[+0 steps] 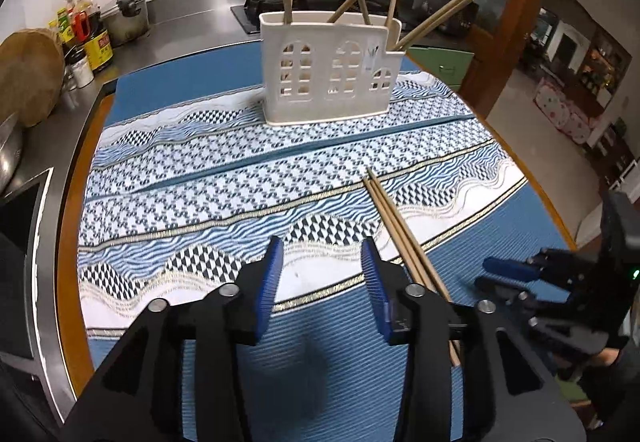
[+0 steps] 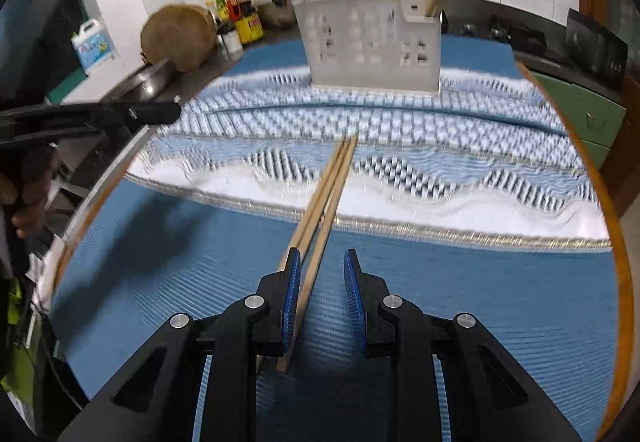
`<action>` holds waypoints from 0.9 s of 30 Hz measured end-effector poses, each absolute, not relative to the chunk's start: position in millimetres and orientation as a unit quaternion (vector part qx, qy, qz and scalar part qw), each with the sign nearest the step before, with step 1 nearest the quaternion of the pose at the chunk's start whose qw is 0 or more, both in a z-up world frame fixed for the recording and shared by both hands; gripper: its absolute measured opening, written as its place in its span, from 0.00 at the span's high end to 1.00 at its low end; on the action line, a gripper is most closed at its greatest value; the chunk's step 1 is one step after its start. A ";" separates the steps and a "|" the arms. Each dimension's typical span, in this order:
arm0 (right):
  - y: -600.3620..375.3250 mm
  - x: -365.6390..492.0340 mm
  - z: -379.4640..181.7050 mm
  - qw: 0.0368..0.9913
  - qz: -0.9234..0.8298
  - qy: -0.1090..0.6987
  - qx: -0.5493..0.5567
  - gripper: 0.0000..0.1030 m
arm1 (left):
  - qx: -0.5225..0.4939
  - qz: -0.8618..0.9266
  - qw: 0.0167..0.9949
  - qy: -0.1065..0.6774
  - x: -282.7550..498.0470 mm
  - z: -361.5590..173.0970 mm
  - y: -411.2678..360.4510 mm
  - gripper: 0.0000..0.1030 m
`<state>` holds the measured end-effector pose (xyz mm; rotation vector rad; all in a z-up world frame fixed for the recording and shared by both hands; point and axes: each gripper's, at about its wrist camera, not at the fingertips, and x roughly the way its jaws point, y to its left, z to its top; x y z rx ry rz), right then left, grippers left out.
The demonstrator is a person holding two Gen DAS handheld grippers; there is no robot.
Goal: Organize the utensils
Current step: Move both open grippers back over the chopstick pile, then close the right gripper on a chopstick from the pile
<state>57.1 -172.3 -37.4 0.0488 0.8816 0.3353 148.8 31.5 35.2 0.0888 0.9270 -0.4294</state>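
Observation:
A white holder with window cut-outs (image 1: 328, 70) (image 2: 372, 46) stands at the far side of the blue patterned cloth, with several wooden chopsticks leaning in it. A small bundle of loose chopsticks (image 1: 394, 218) (image 2: 328, 194) lies on the cloth. My left gripper (image 1: 322, 246) is open and holds nothing; the bundle runs just outside its right finger. My right gripper (image 2: 323, 254) (image 1: 492, 274) is open low over the near ends of the bundle. The sticks pass between its jaws close to the left pad, with a gap to the right pad.
The round table's orange rim (image 1: 74, 202) (image 2: 600, 178) borders the cloth. A steel counter on the left carries a round wooden block (image 1: 28, 74) (image 2: 178, 36), sauce bottles (image 1: 94, 38) (image 2: 244, 22) and a pot (image 1: 126, 16). A stove (image 1: 256, 12) sits behind the holder.

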 end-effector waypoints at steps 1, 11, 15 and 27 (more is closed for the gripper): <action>-168.7 56.5 -42.3 0.890 0.160 0.428 0.020 0.78 | 0.045 -0.201 0.873 0.443 147.1 32.2 30.9 0.52; -156.8 70.5 -62.2 0.883 0.145 0.445 0.022 0.83 | 0.023 -0.185 0.866 0.464 144.4 -1.6 30.0 0.33; -153.2 74.5 -65.1 0.882 0.141 0.449 0.018 0.88 | 0.022 -0.179 0.865 0.468 144.2 -8.5 29.5 0.32; -147.7 79.4 -68.6 0.883 0.128 0.450 0.023 0.92 | 0.019 -0.172 0.862 0.477 139.2 -19.6 25.0 0.29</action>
